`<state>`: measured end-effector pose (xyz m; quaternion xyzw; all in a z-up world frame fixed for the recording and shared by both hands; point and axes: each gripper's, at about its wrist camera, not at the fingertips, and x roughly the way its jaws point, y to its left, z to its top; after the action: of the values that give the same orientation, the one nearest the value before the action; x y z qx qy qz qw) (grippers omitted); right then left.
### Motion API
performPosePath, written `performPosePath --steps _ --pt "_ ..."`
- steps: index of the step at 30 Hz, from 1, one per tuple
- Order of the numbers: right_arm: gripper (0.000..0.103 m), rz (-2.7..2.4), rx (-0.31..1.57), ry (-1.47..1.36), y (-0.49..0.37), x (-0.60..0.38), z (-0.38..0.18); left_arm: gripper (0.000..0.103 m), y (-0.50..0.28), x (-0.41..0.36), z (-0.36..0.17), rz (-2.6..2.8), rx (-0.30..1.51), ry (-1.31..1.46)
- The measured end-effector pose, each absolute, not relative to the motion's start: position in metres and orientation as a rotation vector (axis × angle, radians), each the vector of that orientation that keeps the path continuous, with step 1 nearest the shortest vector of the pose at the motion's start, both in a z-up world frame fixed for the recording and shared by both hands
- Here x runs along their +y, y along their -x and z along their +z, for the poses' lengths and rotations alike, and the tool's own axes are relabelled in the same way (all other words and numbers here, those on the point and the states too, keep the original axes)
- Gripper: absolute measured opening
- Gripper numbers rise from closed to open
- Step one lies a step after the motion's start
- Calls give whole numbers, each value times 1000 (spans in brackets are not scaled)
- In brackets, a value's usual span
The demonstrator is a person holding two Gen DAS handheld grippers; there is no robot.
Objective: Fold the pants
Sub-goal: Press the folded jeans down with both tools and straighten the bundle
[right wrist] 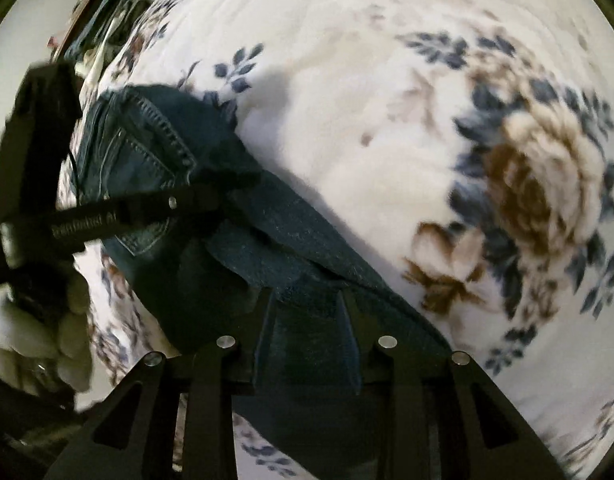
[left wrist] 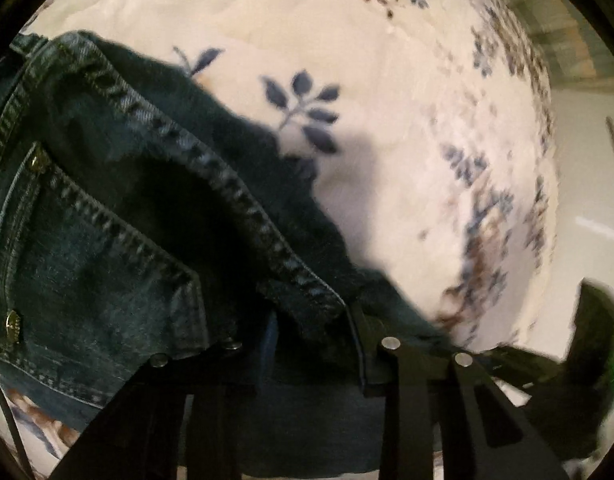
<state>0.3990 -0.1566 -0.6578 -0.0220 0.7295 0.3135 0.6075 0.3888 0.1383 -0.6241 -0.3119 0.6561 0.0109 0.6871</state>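
The pants [left wrist: 119, 208], dark blue denim, lie bunched on a white blanket [left wrist: 387, 140] printed with blue and brown flowers. We take the blanket as our landmark: the denim covers its left part in both wrist views, with bare flowered fleece to the right of it. We see a back pocket [left wrist: 87, 280] with brass rivets and a thick stitched seam running across the cloth.

Our left gripper [left wrist: 313, 320] points steeply down onto the blanket, and its jaws are nearly together, pinched on a fold of the pants beside that seam. Our right gripper [right wrist: 307, 308] has its fingers apart, a strip of denim lying between them; we cannot tell whether the pads press it. In the right wrist view, the left gripper [right wrist: 211, 196] reaches over the pocket area, held by a hand [right wrist: 39, 340] in a pale glove.
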Motion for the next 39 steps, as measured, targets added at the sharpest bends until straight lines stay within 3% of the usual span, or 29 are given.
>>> performPosePath --steps 5,7,11,14,17,18,20,21,27,28,30,32,33,34,39 --pt "34 455 1626 101 -417 -185 -673 28 -436 164 -609 86 1374 709" --pt "34 381 1627 -30 -426 -208 -674 28 -447 175 -601 69 1365 720" --pt "35 495 1564 -151 -423 -219 -641 39 -428 161 -580 -30 1412 592" --pt "37 661 1618 -245 -412 -206 -639 43 -407 137 -599 -80 1498 556" --pt "37 640 1708 -258 -407 -191 -673 43 -414 125 -629 -44 1524 533" --pt "34 592 1720 -259 -410 -193 -684 43 -421 124 -641 -25 1532 520" --pt "4 467 1735 -306 -420 -205 -706 43 -433 127 -653 -7 1524 534" --pt "0 427 1717 -339 -424 -213 -710 45 -440 128 -654 3 1507 530" --pt "0 234 1667 -457 -433 -271 -711 43 -457 147 -642 17 1493 613" --pt "7 249 1653 -472 -433 -273 -703 43 -455 152 -633 13 1483 612" --pt "11 315 1615 -461 -434 -270 -682 43 -445 157 -613 22 1449 595" --pt "25 417 1568 -452 -436 -255 -658 43 -435 161 -596 47 1414 551" --pt "46 456 1557 -431 -438 -242 -650 44 -429 164 -585 79 1383 502" --pt "59 496 1549 -392 -439 -230 -644 46 -427 166 -582 100 1365 467" --pt "60 617 1607 -49 -443 -156 -656 47 -423 182 -594 209 1324 313"
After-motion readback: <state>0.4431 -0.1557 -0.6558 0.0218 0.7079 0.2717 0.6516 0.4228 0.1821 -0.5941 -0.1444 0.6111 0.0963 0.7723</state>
